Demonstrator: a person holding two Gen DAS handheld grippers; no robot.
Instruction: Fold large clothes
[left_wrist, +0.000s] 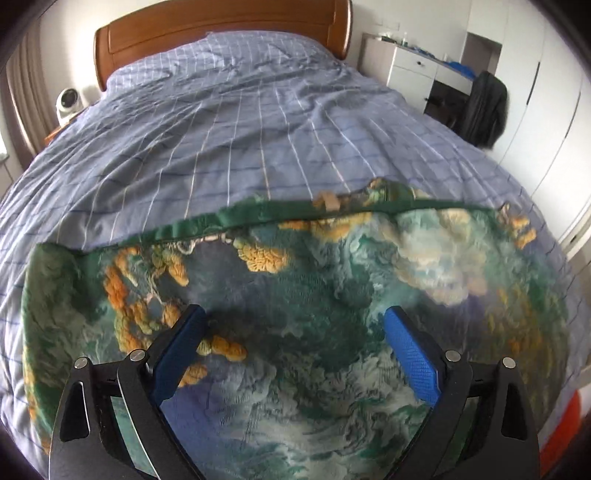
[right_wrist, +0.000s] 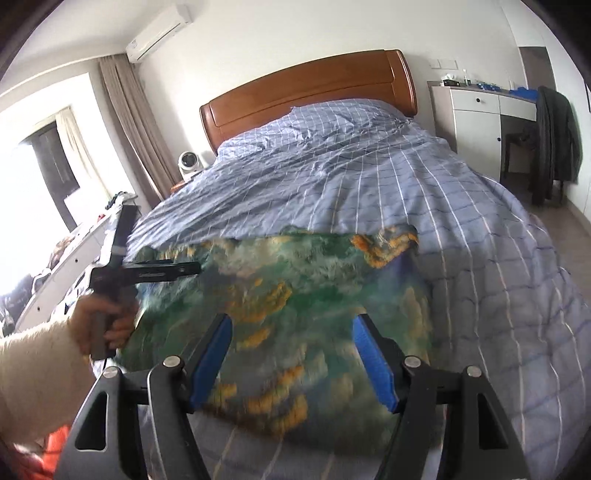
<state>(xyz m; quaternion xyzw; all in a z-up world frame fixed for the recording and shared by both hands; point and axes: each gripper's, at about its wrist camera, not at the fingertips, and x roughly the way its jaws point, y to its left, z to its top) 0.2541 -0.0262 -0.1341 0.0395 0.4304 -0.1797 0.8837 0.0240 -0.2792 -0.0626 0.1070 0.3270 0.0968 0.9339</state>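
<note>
Left wrist view: the left gripper (left_wrist: 295, 325) hangs over a green printed garment (left_wrist: 295, 295) with orange and cream motifs, which lies spread on the near end of a bed covered by a blue checked duvet (left_wrist: 221, 129). Its blue pads (left_wrist: 410, 354) stand wide apart with nothing between them; the cloth lies below, not pinched. A dark green hemmed edge (left_wrist: 229, 218) runs across the picture along the garment's far side, so here the long axis lies across the bed, parallel to the wooden headboard (left_wrist: 221, 33). This view alone shows that hem sharply, and a small cream tab (left_wrist: 327, 201) on it.

Right wrist view: the right gripper (right_wrist: 291, 328) also hangs above the garment (right_wrist: 295, 288), its jaws parted and empty. The cloth is blurred here. Only this view shows the other tool from the side: the left gripper (right_wrist: 192, 269) reaches in from the left over the garment's left edge, held by a hand (right_wrist: 103, 321) in a cream sleeve (right_wrist: 37, 362). From this angle I cannot tell how far its jaws are parted. It also shows what the left view misses: a window with curtains (right_wrist: 125, 122), a wall air conditioner (right_wrist: 159, 31), and the garment's near edge (right_wrist: 258, 424) lying on the duvet (right_wrist: 480, 258).

Both views show a white cabinet (right_wrist: 476, 122) and a dark coat (right_wrist: 554, 140) to the right of the bed, and a small white fan (left_wrist: 68, 101) to the left of the headboard (right_wrist: 310, 92).
</note>
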